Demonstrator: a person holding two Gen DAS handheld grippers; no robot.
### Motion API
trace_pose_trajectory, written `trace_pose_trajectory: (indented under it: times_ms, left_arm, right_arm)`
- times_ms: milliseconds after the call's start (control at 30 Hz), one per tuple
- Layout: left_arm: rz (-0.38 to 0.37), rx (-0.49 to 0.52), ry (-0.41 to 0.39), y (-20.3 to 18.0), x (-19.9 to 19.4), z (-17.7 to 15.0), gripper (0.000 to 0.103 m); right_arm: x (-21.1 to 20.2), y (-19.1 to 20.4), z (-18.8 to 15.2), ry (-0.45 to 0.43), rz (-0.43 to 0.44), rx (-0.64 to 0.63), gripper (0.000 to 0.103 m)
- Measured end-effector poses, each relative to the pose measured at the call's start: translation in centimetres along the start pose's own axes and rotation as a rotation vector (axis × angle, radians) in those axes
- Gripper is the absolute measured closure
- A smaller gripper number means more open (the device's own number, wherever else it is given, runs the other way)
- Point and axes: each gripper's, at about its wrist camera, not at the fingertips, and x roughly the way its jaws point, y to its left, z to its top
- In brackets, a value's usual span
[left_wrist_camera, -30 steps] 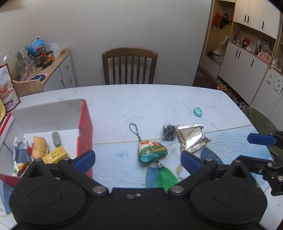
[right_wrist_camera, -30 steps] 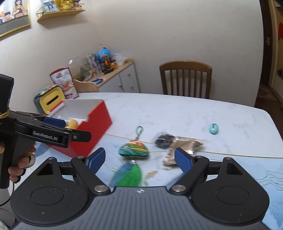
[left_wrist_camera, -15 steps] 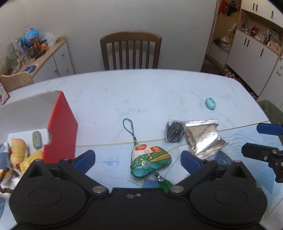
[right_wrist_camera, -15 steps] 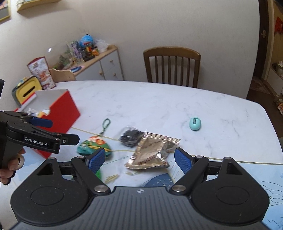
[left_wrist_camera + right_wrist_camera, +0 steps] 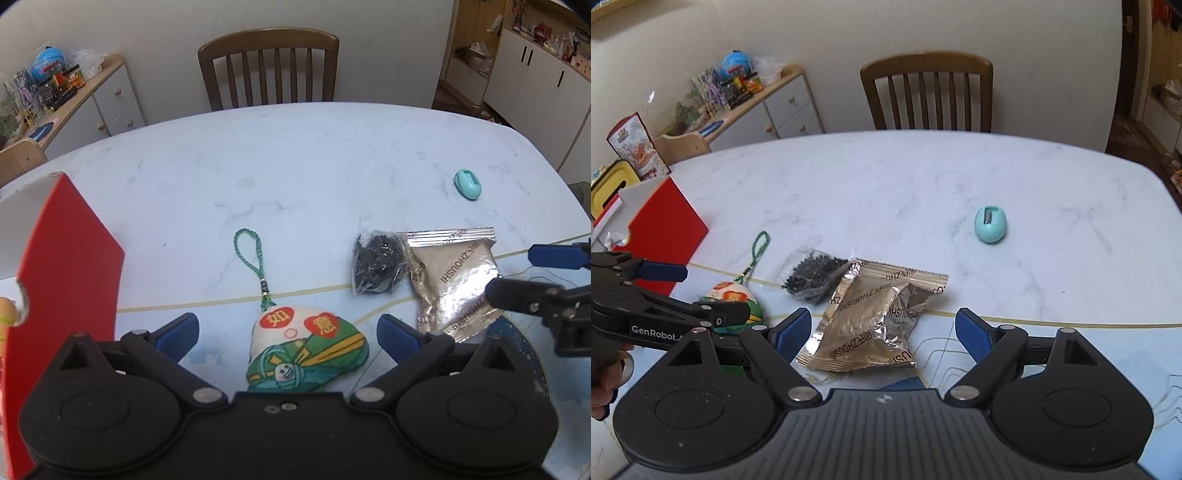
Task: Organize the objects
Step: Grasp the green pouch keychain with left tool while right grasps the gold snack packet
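At the far left of the left wrist view stands the red box (image 5: 70,266), open at the top, its white inner wall showing at the upper left. In the lower middle, the left gripper (image 5: 287,334) is spread wide and grips nothing; between its blue fingers (image 5: 177,332) lies the cloth charm (image 5: 306,349), green and white with two red patches, its green cord loop (image 5: 248,251) reaching up toward the middle of the frame. Right of centre sits a small clear bag of black bits (image 5: 376,264), touching the silver foil packet (image 5: 452,280) just beside it. A teal egg-shaped thing (image 5: 468,184) rests alone at the upper right on the marble table (image 5: 295,155). At the right edge the other tool's fingers reach in over the packet's corner.

In the right wrist view the box (image 5: 663,229) is at the left, the charm (image 5: 733,295) partly hidden behind the left tool. The right gripper (image 5: 882,332) is also spread wide and empty, with the foil packet (image 5: 875,317) lying between its fingers and the teal thing (image 5: 990,224) well apart at the upper right.
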Motion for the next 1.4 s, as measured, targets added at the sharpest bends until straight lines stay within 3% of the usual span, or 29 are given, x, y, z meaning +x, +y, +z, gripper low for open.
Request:
trace_pose_trajectory:
  times_ms: [300, 567, 833, 1233, 1400]
  left_arm:
    - [0.020, 0.010, 0.024, -0.7, 1.6, -0.3, 0.002]
    - [0.012, 0.023, 0.037, -1.3, 2.3, -0.4, 0.016]
    - [0.004, 0.026, 0.036, -1.5, 2.5, -0.4, 0.028]
    - [-0.006, 0.006, 0.020, -1.1, 2.0, -0.5, 0.031]
    - [-0.014, 0.008, 0.007, -1.2, 0.9, -0.5, 0.032]
  right_arm:
    - [3.0, -0.5, 0.4, 0.035, 0.016, 0.036, 0.018]
    - [4.1, 0.1, 0.2, 0.044, 0.012, 0.038, 0.021]
    - [4.7, 0.5, -0.1, 0.050, 0.000, 0.028, 0.034]
    - [3.8, 0.6, -0.2, 0.043, -0.008, 0.057, 0.056]
    - [3.1, 0.7, -0.5, 0.045, -0.008, 0.077, 0.060]
